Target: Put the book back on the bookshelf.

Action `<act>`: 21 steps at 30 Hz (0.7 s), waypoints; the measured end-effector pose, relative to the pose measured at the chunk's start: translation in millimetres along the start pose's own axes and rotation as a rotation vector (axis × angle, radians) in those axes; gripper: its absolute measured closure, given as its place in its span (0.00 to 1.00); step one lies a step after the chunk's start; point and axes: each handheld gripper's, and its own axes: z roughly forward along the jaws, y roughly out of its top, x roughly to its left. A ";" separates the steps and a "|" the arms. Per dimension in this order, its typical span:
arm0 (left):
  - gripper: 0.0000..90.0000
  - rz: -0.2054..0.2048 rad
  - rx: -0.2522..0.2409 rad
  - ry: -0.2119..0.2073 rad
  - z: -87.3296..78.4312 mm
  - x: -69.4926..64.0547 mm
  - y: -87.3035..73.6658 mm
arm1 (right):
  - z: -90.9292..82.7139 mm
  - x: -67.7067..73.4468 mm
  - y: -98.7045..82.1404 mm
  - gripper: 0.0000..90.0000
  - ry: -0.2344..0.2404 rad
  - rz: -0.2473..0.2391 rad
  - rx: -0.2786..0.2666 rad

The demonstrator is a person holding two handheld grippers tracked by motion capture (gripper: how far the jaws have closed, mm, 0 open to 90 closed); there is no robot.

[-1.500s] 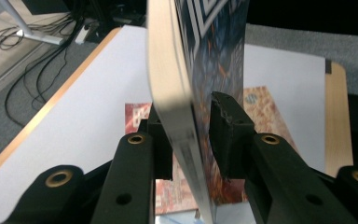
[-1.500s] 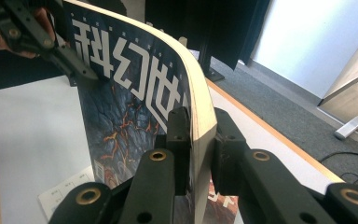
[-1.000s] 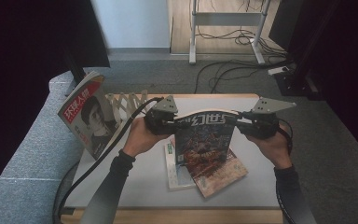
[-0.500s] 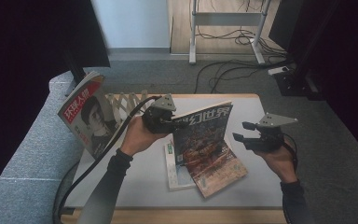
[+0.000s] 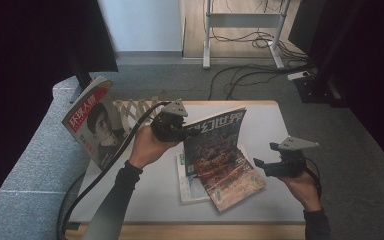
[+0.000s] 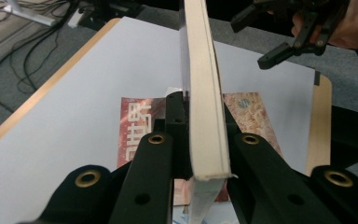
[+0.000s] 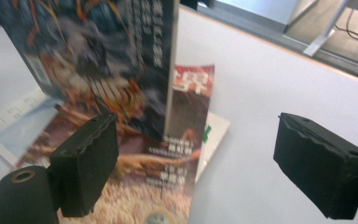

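A magazine with a dark illustrated cover (image 5: pixel 212 142) stands upright over the table, and my left gripper (image 5: pixel 180 131) is shut on its top left edge. In the left gripper view its pale page edge (image 6: pixel 205 93) runs between the jaws of my left gripper (image 6: pixel 200 154). My right gripper (image 5: pixel 261 165) hovers low to the right of the magazine, apart from it. Its jaws have just been opening and stand wide with nothing between the pads. In the right gripper view the held magazine (image 7: pixel 98 60) rises beyond my right gripper (image 7: pixel 200 154).
Under the held magazine an orange-covered magazine (image 5: pixel 235 182) lies flat on a white one (image 5: pixel 187 187) on the grey tabletop (image 5: pixel 280 125). A white accordion rack (image 5: pixel 132 111) at the back left holds a portrait-cover magazine (image 5: pixel 92 125). Cables trail on the floor behind.
My right gripper has let go of the magazine's right edge, opened, and dropped down and to the right. The left gripper keeps its hold and has stayed put; the magazine now tilts a little.
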 end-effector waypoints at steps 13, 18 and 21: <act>0.92 -0.024 -0.004 0.008 -11.9 -2.7 0.0 | 3.5 -0.5 -41.9 0.00 -0.068 0.034 0.037; 0.92 -0.028 -0.006 0.022 -19.3 -4.3 -0.3 | 5.3 -1.1 -54.2 0.00 -0.070 0.041 0.057; 0.92 -0.039 -0.006 0.030 -24.2 -3.7 -1.8 | 6.2 -1.2 -63.4 0.00 -0.073 0.050 0.067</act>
